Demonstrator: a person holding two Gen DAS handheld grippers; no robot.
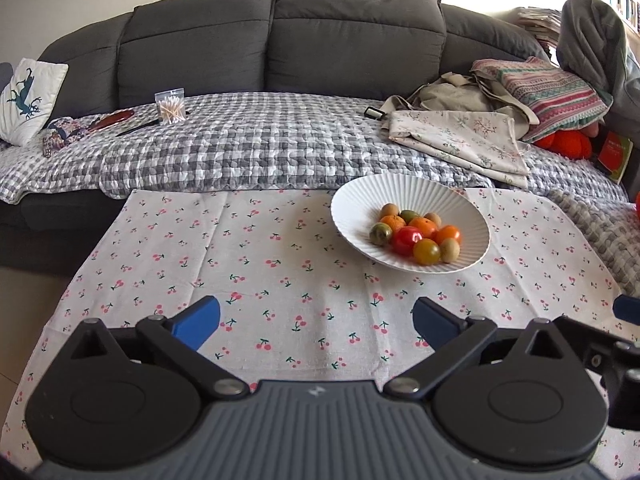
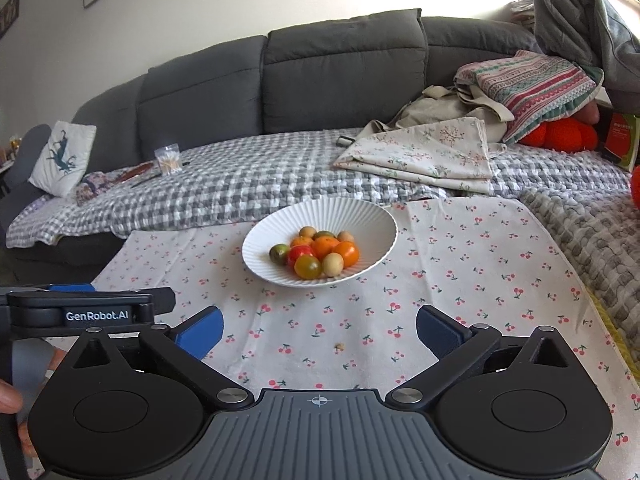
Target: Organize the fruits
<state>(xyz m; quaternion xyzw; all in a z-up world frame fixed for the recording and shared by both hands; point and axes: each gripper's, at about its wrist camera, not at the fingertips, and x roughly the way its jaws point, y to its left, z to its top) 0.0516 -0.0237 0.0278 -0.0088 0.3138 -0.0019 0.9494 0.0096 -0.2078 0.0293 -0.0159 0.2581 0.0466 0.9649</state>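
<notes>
I see the fruits (image 1: 418, 236) piled together in the white ribbed bowl (image 1: 360, 208), which sits on the cherry-print cloth (image 1: 260, 264) toward its far edge, right of centre from my left camera. My left gripper (image 1: 316, 322) hangs over the cloth's near edge, jaws spread wide and holding nothing. My right gripper (image 2: 319, 327) is beside it, also wide and empty. Behind the far edge, a checked quilt (image 1: 256, 148) covers the grey sofa (image 1: 280, 44)
</notes>
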